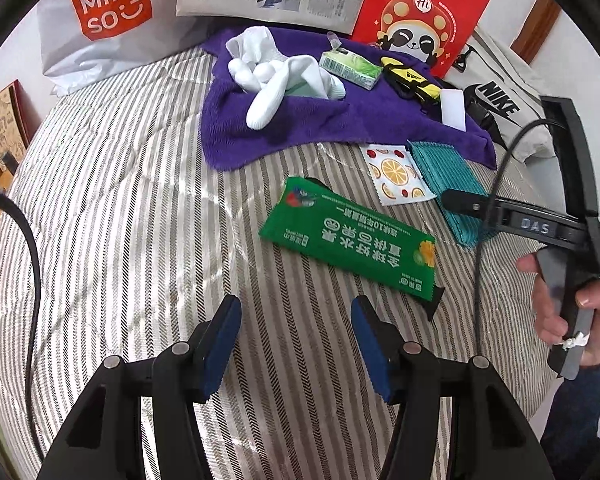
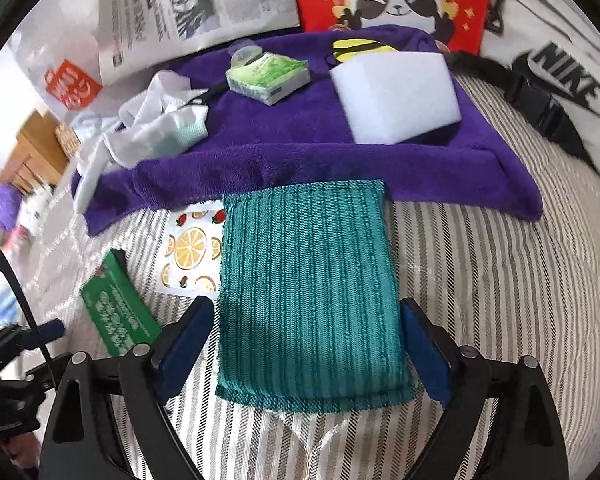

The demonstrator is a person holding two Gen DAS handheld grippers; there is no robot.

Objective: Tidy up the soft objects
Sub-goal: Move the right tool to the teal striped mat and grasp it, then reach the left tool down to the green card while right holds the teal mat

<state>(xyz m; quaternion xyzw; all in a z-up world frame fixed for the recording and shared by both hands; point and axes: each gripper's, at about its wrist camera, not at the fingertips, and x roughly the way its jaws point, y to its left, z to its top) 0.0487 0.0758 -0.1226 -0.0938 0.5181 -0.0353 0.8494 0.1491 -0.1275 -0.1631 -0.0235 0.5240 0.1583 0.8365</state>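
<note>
Striped quilted bedding covers the surface. Right gripper stands wide, its blue pads flanking a ribbed teal cloth at lower centre without visibly pressing it. Left gripper is partly open and empty, below a glossy green packet. A plush purple towel across the upper frame carries a white foam block and crumpled white socks. Bags at the top are cut off.

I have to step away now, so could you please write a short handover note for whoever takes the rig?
Left claw: open, empty, above the striped cover near the green packet.
Right claw: open, straddling the teal cloth; pads not pressing.
White socks, tissue pack and white sponge lie on the purple towel.
Done: nothing visibly sorted.
Left: grip the teal cloth, then tidy the rest.
</note>
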